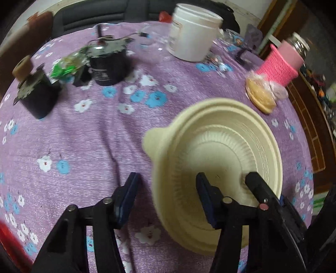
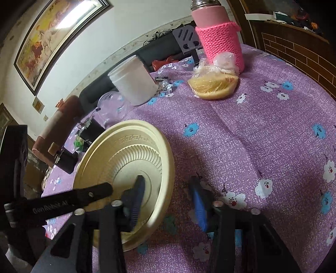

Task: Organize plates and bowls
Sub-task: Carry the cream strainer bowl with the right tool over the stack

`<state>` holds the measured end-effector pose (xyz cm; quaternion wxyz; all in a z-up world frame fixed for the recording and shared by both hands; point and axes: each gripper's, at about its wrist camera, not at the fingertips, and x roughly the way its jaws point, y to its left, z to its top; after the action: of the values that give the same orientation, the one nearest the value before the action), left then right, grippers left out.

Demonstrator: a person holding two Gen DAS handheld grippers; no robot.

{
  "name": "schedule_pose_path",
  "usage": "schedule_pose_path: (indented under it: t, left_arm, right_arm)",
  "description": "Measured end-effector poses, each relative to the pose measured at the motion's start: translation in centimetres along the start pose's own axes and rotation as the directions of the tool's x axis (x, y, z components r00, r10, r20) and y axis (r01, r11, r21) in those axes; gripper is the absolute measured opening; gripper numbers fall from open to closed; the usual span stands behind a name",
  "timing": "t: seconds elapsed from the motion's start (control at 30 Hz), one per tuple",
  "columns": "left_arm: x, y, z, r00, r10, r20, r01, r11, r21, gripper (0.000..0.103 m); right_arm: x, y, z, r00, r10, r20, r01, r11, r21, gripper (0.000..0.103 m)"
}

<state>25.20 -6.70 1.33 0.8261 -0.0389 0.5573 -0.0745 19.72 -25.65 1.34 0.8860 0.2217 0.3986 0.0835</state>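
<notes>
Cream bowl (image 1: 216, 168) tilted on purple cloth (image 1: 94, 136), plate nested inside. Left gripper (image 1: 166, 201) and right gripper (image 2: 166, 201) each part open astride opposite rims; pad contact unclear. Seat both rims deep, close evenly, lift level.

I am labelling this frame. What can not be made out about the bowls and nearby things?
Left wrist view: number of stacked bowls; motion blur smears the rims.
Right wrist view: bowls' near edge; right gripper covers it.
Left wrist view: black jar label; blurred.

Home: framed painting (image 2: 52, 35), sofa (image 1: 88, 16)
</notes>
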Motion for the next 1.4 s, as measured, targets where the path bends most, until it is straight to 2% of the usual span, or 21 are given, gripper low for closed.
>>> schedule_pose_path:
  t: [0.03, 0.07, 0.13, 0.3, 0.47, 0.6, 0.77, 0.87, 1.03, 1.23, 1.33, 1.4]
  left_arm:
    - [0.0, -0.3, -0.1, 1.0, 0.006, -0.002, -0.006, 1.0, 0.009, 0.02]
    - [-0.1, -0.5, -0.3, 1.0, -0.002, -0.004, 0.002, 1.0, 0.013, 0.018]
    - [-0.7, -0.6, -0.5, 1.0, 0.001, 0.016, -0.001, 1.0, 0.012, 0.017]
    - [-3.3, -0.5, -1.7, 0.998, 0.037, 0.058, -0.039, 0.999, 0.038, 0.017]
    - [-7.4, 1.6, -3.7, 0.996, 0.004, 0.091, -0.004, 1.0, -0.01, 0.018]
    - [-11.0, 3.5, -6.4, 0.989, 0.014, 0.144, -0.007, 0.999, -0.049, 0.02]
    - [-15.9, 6.3, -11.0, 0.974, 0.048, 0.222, -0.027, 0.995, -0.095, 0.026]
    - [-18.5, 8.0, -13.8, 0.966, 0.04, 0.256, -0.01, 0.993, -0.119, 0.026]
    - [-22.1, 9.5, -17.7, 0.949, 0.019, 0.314, 0.028, 0.989, -0.144, 0.029]
    - [-25.4, 11.4, -22.0, 0.92, -0.002, 0.391, 0.065, 0.987, -0.147, 0.03]
    - [-27.2, 13.6, -23.3, 0.905, 0.009, 0.426, 0.072, 0.982, -0.174, 0.03]
    - [-28.1, 15.1, -23.7, 0.901, 0.021, 0.434, 0.073, 0.977, -0.199, 0.03]
  right_arm:
    - [0.0, 0.1, 0.0, 1.0, 0.007, 0.0, -0.007, 1.0, -0.002, 0.025]
    - [-0.1, 0.2, 0.0, 1.0, 0.01, 0.003, -0.01, 1.0, -0.006, 0.02]
    - [-0.5, 0.5, -0.1, 1.0, 0.002, 0.02, -0.002, 1.0, -0.017, 0.018]
    - [-1.6, 1.6, -0.2, 0.998, 0.045, 0.039, -0.043, 0.998, -0.039, 0.018]
    - [-3.7, 4.1, -0.7, 0.99, 0.122, 0.07, -0.115, 0.988, -0.103, 0.018]
    - [-5.5, 7.0, -1.9, 0.98, 0.188, 0.069, -0.176, 0.972, -0.158, 0.018]
    - [-8.7, 11.8, -4.5, 0.957, 0.284, 0.06, -0.259, 0.929, -0.265, 0.019]
    - [-11.2, 14.2, -6.6, 0.948, 0.312, 0.059, -0.28, 0.91, -0.306, 0.019]
    - [-14.9, 17.2, -10.3, 0.948, 0.313, 0.064, -0.27, 0.893, -0.361, 0.022]
    - [-17.3, 18.7, -12.2, 0.938, 0.346, 0.03, -0.315, 0.884, -0.346, 0.022]
    - [-17.6, 20.7, -12.9, 0.93, 0.367, 0.001, -0.343, 0.87, -0.355, 0.022]
    - [-17.7, 22.5, -13.4, 0.924, 0.382, -0.015, -0.359, 0.856, -0.373, 0.022]
